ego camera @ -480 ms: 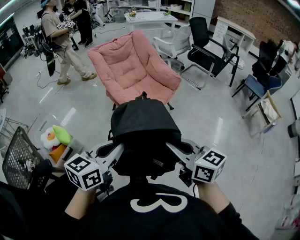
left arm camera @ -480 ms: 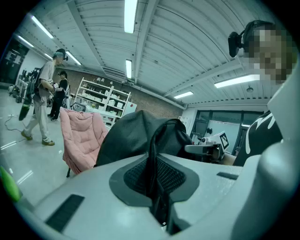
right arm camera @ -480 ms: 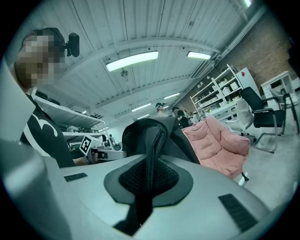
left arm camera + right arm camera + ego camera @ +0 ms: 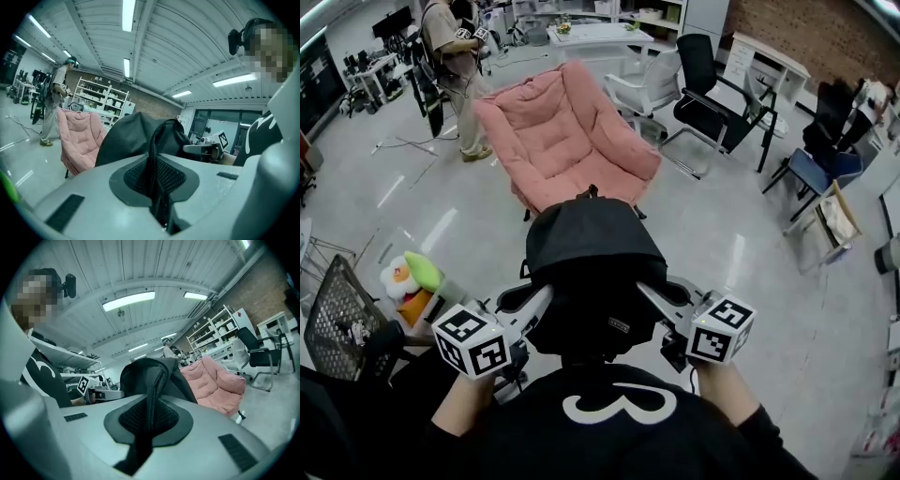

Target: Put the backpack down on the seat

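A black backpack [image 4: 592, 253] hangs in the air between my two grippers, right in front of my chest. My left gripper [image 4: 546, 302] is shut on its left shoulder strap [image 4: 154, 173]. My right gripper [image 4: 643, 296] is shut on its right shoulder strap [image 4: 149, 413]. Each strap runs between the jaws as a thin dark band. The pink padded chair [image 4: 567, 136] stands on the floor beyond the backpack, its seat facing me. It also shows at the left in the left gripper view as the chair [image 4: 79, 140] and at the right in the right gripper view as the chair [image 4: 215, 385].
A person [image 4: 455, 66] stands behind the chair at the upper left. Black and white office chairs [image 4: 694, 94] and desks stand to the right. A wire basket [image 4: 337, 314] and a plush toy [image 4: 412, 277] sit on the floor at my left.
The person in the background has walked from the far left toward the back of the pink chair. The backpack and both grippers sit a touch to the right of where they were.
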Available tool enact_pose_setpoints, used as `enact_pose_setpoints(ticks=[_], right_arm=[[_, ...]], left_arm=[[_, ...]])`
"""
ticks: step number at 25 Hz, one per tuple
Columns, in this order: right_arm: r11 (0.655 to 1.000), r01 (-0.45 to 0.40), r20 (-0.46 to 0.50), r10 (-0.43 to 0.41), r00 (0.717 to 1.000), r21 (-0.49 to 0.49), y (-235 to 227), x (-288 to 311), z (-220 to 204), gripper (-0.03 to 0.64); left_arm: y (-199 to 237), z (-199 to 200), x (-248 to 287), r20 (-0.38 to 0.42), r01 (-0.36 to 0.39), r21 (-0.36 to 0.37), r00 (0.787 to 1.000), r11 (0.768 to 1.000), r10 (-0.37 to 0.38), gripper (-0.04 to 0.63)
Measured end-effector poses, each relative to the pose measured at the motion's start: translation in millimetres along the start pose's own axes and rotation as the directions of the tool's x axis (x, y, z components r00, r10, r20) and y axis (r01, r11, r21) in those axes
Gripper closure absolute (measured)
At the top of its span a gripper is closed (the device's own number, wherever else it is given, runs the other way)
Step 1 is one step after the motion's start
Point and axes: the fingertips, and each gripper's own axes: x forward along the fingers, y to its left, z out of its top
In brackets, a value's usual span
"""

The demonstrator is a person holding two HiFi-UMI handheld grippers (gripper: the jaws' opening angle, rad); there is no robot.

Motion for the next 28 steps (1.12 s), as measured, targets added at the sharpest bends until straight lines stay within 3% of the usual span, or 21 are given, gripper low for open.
enact_pose_setpoints(ticks=[15,28], right_arm=[[0.998,0.047,0.015,-0.048,0.999,0.03,-60.0,29.6,19.6,0.588],[0.992,0.087,-0.039,-0.083,0.996,0.092,-162.5,123.9,61.2,0.588]], left_arm=[[42.4,19.6,57.1,-0.025,0.047,-0.004,0.999,0.999,-0.047,0.558],[151.1,63.4,141.6,-0.073,0.068,-0.072,0.995,0.995,-0.073,0.558]])
